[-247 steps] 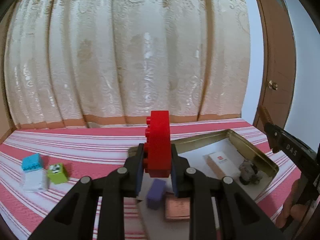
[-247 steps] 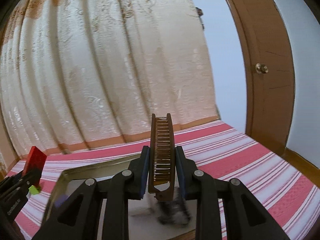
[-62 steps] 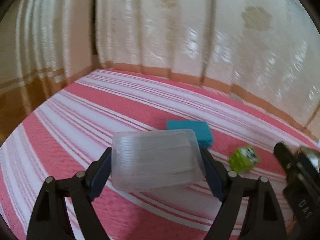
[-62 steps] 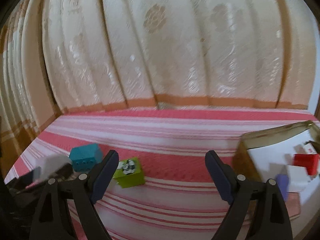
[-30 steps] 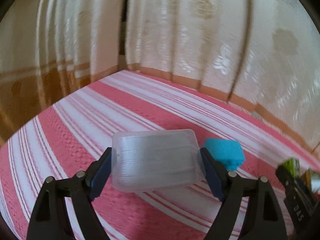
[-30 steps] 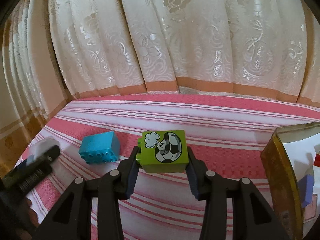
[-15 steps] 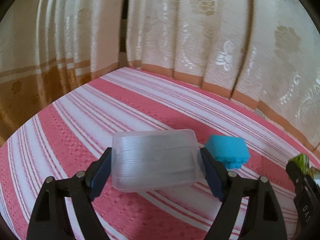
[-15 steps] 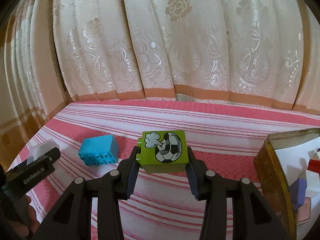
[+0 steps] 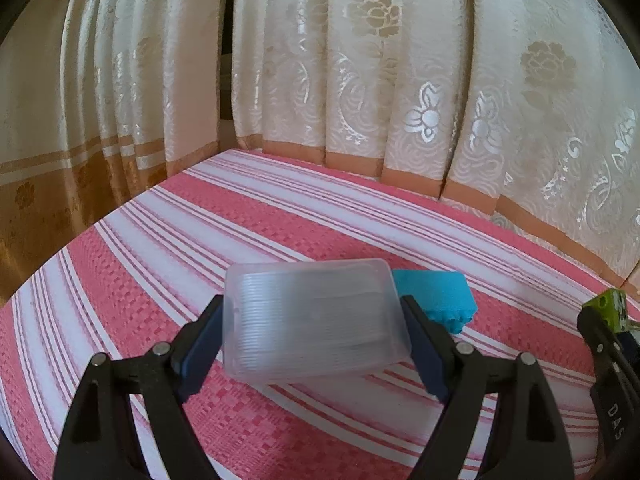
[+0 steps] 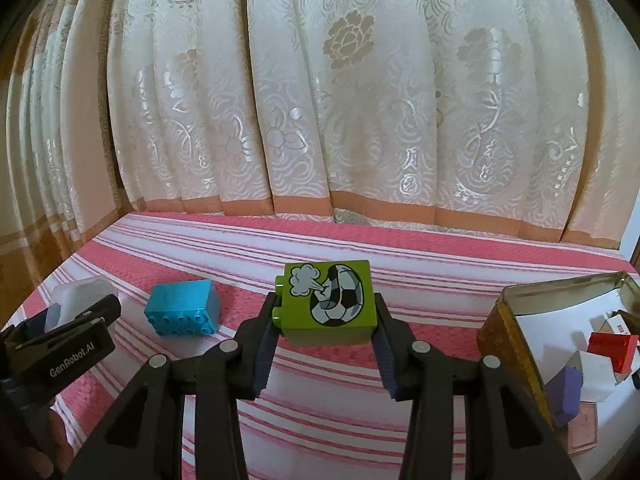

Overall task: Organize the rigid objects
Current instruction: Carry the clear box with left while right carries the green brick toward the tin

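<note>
- We have the left gripper (image 9: 316, 336) clamped across the ends of a frosted plastic box (image 9: 314, 320), its long axis running from pad to pad, lifted off the striped bedspread (image 9: 280, 216).
- Our right gripper (image 10: 326, 336) pinches the green football block (image 10: 327, 300), printed face up, studs pointing left.
- Both look lifted for carrying to the tin (image 10: 516, 344) at the bedspread's right edge.
- The blue block (image 10: 182, 312) lies on its side near the left edge, studs toward us.

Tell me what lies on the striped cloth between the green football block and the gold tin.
Nothing: in the right wrist view, bare pink-and-white striped cloth separates the green football block from the gold tin.
</note>
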### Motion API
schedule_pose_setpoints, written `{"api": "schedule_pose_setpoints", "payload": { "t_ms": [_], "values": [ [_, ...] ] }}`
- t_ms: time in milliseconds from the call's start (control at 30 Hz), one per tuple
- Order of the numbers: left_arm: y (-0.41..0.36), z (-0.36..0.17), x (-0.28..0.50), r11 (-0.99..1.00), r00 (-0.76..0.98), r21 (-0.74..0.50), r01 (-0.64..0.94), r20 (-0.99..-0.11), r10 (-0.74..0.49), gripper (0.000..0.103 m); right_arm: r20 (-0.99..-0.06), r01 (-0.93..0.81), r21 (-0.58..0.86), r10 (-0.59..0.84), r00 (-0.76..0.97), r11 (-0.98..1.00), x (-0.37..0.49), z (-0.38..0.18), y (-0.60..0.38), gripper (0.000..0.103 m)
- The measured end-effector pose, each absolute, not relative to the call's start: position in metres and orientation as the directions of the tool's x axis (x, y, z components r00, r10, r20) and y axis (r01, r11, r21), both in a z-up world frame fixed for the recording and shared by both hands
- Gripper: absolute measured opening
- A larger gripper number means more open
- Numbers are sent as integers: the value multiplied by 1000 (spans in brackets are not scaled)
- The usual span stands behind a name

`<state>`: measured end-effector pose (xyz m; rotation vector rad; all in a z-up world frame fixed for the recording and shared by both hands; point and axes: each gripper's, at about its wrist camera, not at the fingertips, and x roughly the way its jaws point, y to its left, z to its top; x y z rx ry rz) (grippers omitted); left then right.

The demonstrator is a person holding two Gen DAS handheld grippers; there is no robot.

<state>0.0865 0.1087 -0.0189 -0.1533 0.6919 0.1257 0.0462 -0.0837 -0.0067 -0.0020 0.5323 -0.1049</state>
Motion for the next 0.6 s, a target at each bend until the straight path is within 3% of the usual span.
{"api": "schedule_pose_setpoints", "payload": {
  "t_ms": [600],
  "values": [
    [78, -7, 70, 991, 820, -102, -89, -573, 15, 84, -483, 136, -42, -140, 864, 990, 30, 1, -97, 46]
  ]
}}
